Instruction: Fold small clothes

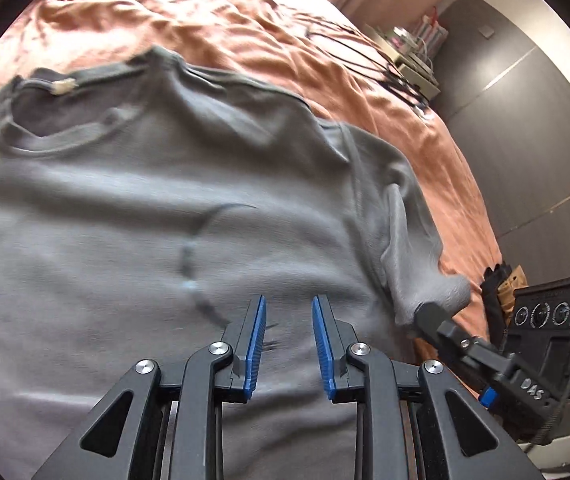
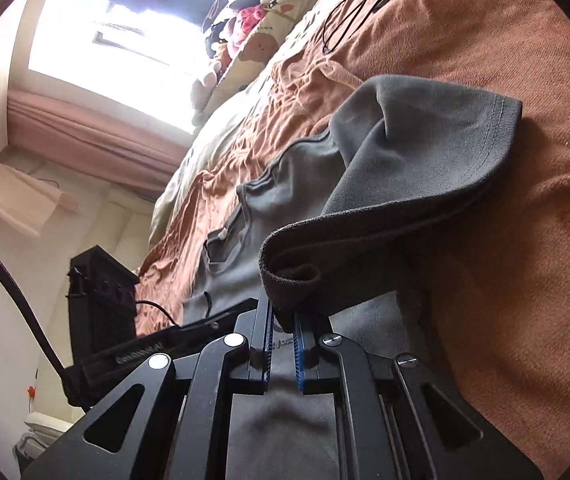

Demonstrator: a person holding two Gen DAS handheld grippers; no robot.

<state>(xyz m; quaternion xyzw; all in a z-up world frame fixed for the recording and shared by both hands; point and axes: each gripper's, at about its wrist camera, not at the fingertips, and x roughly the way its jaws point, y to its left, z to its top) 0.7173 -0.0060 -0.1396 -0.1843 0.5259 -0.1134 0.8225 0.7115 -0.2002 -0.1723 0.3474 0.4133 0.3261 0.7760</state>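
So there's a small grey cotton t-shirt (image 1: 157, 208) spread chest-up across a rumpled rust-orange bedspread (image 1: 269, 36), filling most of what's ahead of the left gripper (image 1: 288, 300). Off to that claw's far left sits the ribbed neckline with a little white tag (image 1: 63, 87) inside the collar. The fabric looks soft and matte, kind of fleecy, with a faint dark curved print on the chest straight ahead of the fingers. The left claw hovers over the lower front with its blue ribbed pads (image 1: 256, 344) moderately apart and nothing between them.

To its right, the short sleeve is lifted and bunched into a roll, pinched by the right gripper (image 1: 429, 312). From the right wrist view, that right gripper (image 2: 283, 320) has its jaws narrow, clamped on the sleeve's stitched hem, and the cloth arches up and away from the claw in a loose fold. Further right, thin black cables (image 1: 369, 56) lie on the bedspread, well beyond the shirt.
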